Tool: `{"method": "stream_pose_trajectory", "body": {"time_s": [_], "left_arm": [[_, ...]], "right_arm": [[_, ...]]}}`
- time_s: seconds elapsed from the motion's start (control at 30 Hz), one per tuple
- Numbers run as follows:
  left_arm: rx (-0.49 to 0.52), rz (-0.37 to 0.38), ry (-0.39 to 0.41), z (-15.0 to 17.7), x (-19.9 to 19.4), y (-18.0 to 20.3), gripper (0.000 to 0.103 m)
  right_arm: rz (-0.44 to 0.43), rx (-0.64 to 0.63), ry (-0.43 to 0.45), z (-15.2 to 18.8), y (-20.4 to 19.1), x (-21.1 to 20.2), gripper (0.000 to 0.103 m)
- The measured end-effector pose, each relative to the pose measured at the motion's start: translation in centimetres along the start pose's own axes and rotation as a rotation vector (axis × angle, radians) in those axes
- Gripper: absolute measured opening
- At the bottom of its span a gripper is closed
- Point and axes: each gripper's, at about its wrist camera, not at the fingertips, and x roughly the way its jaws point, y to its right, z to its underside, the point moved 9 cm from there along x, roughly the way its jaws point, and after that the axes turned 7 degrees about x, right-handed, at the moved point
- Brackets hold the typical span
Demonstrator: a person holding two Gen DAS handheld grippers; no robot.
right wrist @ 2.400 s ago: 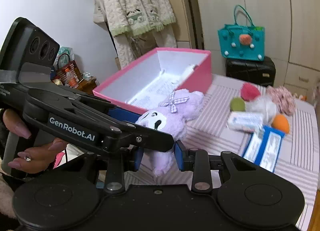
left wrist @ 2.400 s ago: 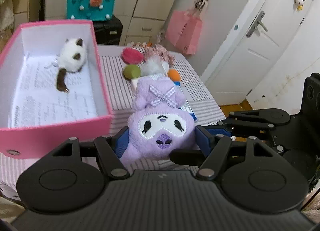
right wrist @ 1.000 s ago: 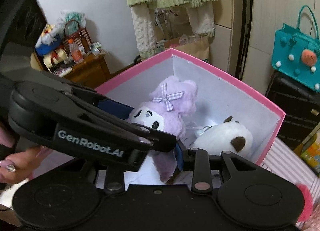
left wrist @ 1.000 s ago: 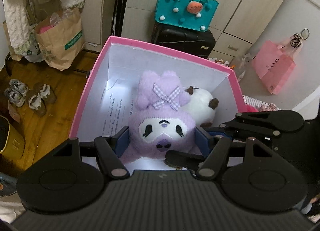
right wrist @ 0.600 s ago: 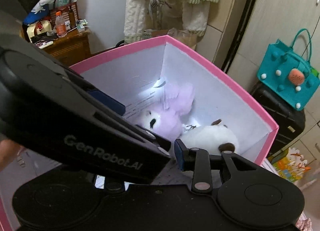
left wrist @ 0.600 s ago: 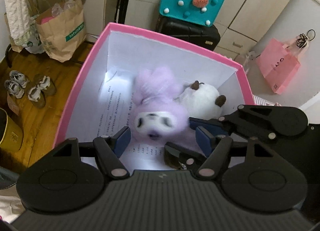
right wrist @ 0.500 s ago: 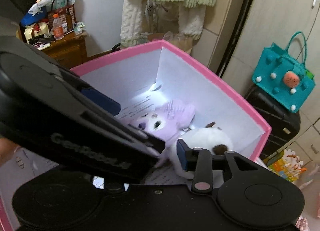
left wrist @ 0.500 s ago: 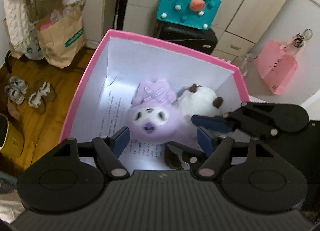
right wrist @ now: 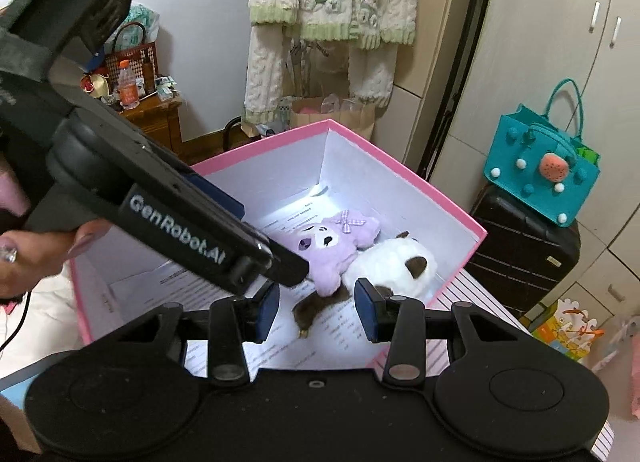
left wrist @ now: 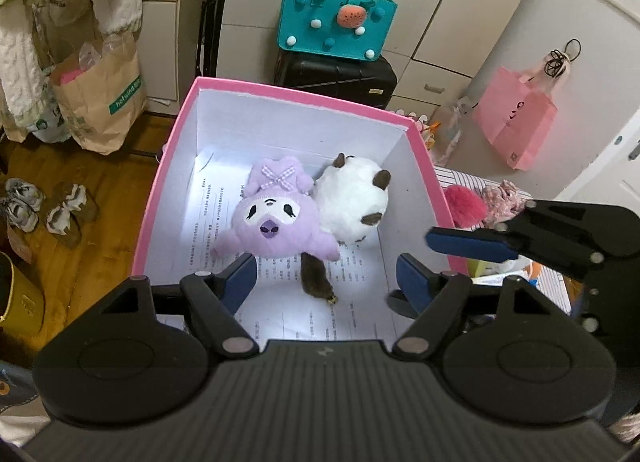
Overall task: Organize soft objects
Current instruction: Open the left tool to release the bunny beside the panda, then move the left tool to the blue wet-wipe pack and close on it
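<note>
Pink box (left wrist: 158, 198) holds the purple plush toy (left wrist: 276, 224) touching the white plush cat (left wrist: 352, 202) (both on printed paper). Left tool (left wrist: 326, 280) and right tool (right wrist: 316, 312) hover open, empty.

Soft indoor light, white glare patch on the box floor (left wrist: 280, 326), fisheye-bent edges, sharp focus.

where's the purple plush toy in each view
Left wrist: purple plush toy lies centre frame on the box floor, face up, touching the white plush on its right.
Right wrist: purple plush toy sits centre frame, past the fingertips.
Shared landmark: pink box.
</note>
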Motion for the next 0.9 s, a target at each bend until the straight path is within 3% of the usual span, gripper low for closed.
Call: {"method": "stream_pose_trajectory", "body": {"time_s": [0.23, 0.43, 0.7, 0.9], "left_arm": [[0.062, -0.017, 0.034, 0.5, -3.2, 1.2, 0.076], [0.100, 0.016, 0.001, 2.1, -5.3, 2.4, 0.076], [0.185, -0.004, -0.014, 3.7, -8.4, 4.4, 0.080], [0.241, 0.102, -0.049, 5.6, -10.5, 7.3, 0.084]], "right_arm": [[0.075, -0.033, 0.010, 1.3, -0.5, -3.3, 0.047], [0.063, -0.014, 0.014, 1.7, -0.9, -6.4, 0.047], [0.049, 0.017, 0.038, 3.0, -1.6, -11.2, 0.048], [-0.041, 0.062, 0.039, 5.2, -2.1, -14.6, 0.048]]}}
